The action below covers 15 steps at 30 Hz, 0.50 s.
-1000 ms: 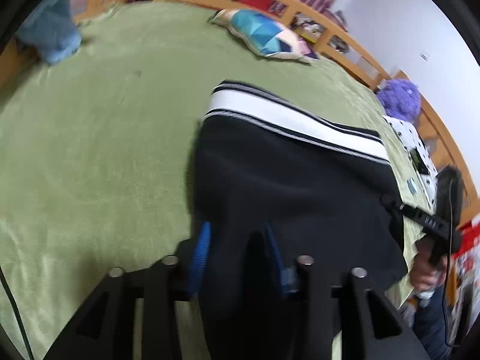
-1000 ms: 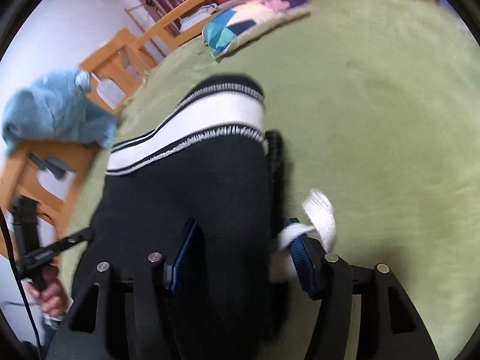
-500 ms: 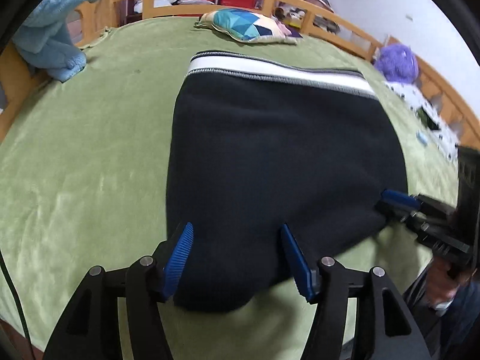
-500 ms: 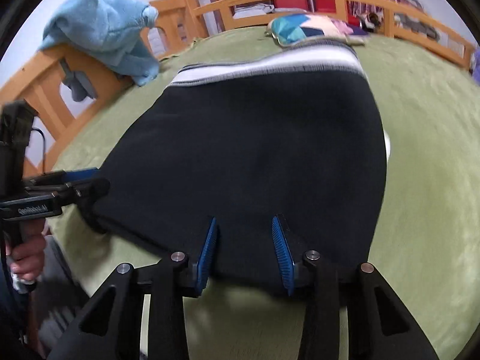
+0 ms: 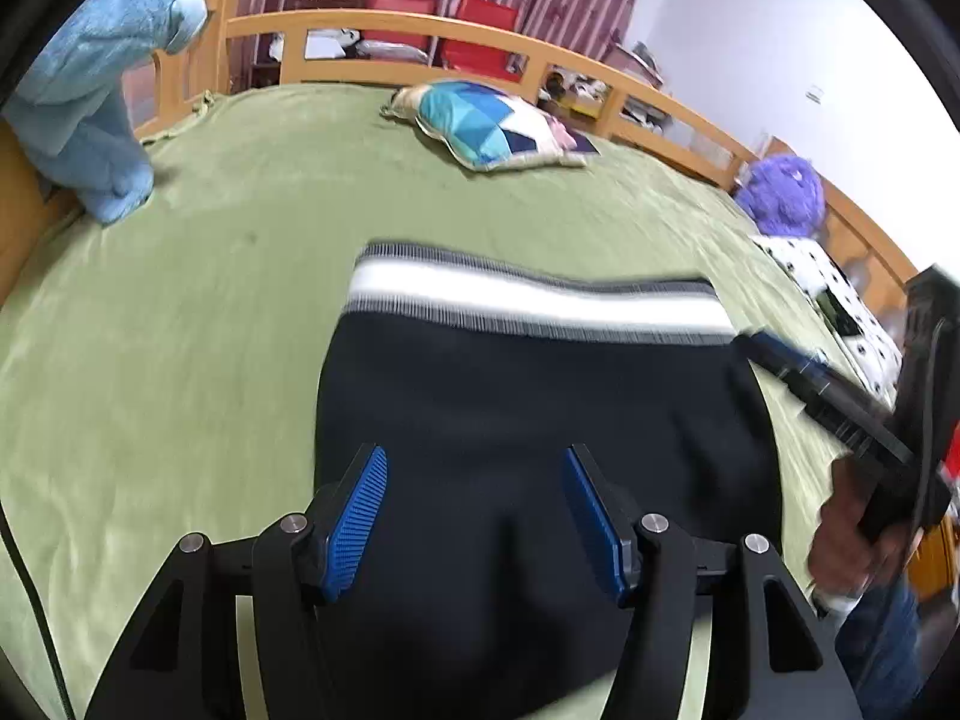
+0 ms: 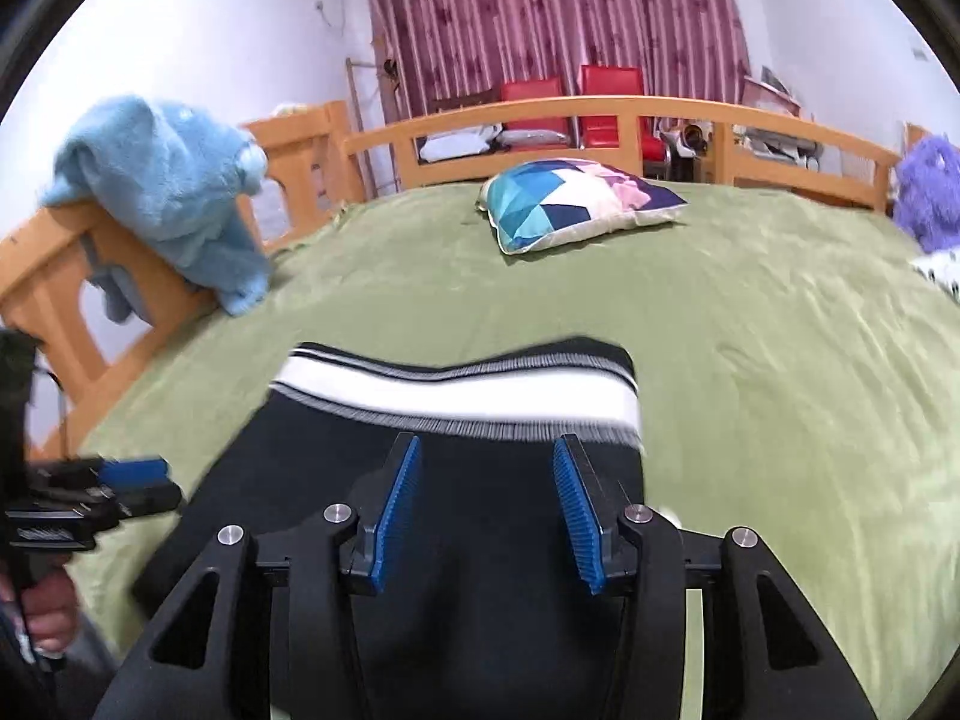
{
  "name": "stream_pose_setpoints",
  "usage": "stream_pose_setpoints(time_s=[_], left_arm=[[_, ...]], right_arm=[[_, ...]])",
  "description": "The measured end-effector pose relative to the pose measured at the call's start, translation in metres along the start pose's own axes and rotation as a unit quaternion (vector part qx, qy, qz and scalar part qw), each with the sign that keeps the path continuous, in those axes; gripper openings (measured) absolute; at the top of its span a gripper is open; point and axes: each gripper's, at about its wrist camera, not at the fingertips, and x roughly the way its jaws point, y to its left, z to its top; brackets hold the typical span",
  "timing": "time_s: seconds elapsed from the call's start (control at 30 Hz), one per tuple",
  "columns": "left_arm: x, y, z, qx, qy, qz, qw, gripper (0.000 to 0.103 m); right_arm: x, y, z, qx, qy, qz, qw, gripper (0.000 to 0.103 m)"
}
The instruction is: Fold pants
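The black pants [image 5: 528, 420] lie folded on the green bedspread, their white-striped waistband [image 5: 540, 300] at the far end. My left gripper [image 5: 474, 516] is open and empty above the near part of the pants. My right gripper [image 6: 486, 510] is open and empty above the pants [image 6: 480, 600], just short of the waistband [image 6: 456, 396]. The right gripper also shows in the left wrist view [image 5: 804, 372] at the pants' right edge. The left gripper shows in the right wrist view [image 6: 126, 480] at their left edge.
A patchwork pillow [image 6: 576, 204] lies at the far side of the green bed [image 6: 780, 360]. A blue plush [image 6: 174, 192] hangs on the wooden rail [image 6: 60, 276] at the left. A purple plush [image 5: 780, 192] and a spotted cloth [image 5: 840, 300] are at the right.
Both grippers opened wider, let go of the pants and pulled back and up. The pants now lie flat and folded on the bed.
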Motion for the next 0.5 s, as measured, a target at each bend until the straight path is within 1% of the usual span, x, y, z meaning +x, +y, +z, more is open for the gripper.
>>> stream_pose_setpoints(time_s=[0.03,0.1,0.13,0.2,0.23,0.27,0.33,0.4,0.5], left_arm=[[0.012,-0.001,0.009,-0.001,0.002,0.002,1.0,0.058],[0.035,0.0,0.023,-0.002,0.008,0.0,1.0,0.059],[0.043,0.001,0.026,0.0,0.01,0.004,0.9999,0.059],[0.064,0.005,0.03,-0.001,0.02,0.02,0.9996,0.059],[0.075,0.009,0.03,-0.006,0.03,0.022,0.9993,0.059],[0.084,0.013,0.029,-0.014,0.041,0.019,0.9989,0.059],[0.094,0.017,0.025,-0.025,0.047,0.014,0.9985,0.06],[0.093,0.015,0.022,-0.02,0.04,0.02,0.9988,0.064],[0.092,0.008,0.017,-0.01,0.041,0.041,0.9983,0.068]], right_arm=[[0.02,-0.001,0.002,-0.002,0.018,0.011,1.0,0.046],[0.05,-0.007,0.002,0.004,0.045,0.011,0.999,0.044],[0.059,-0.014,0.0,0.011,0.043,0.007,0.999,0.04],[0.061,-0.027,-0.003,0.028,0.028,0.013,0.999,0.031],[0.061,-0.035,-0.004,0.047,0.025,0.017,0.998,0.021],[0.064,-0.044,-0.004,0.067,0.026,0.023,0.997,0.017],[0.071,-0.051,-0.004,0.081,0.027,0.027,0.996,0.006],[0.073,-0.052,-0.004,0.081,0.023,0.031,0.996,0.005],[0.073,-0.048,-0.005,0.071,0.021,0.022,0.997,0.005]])
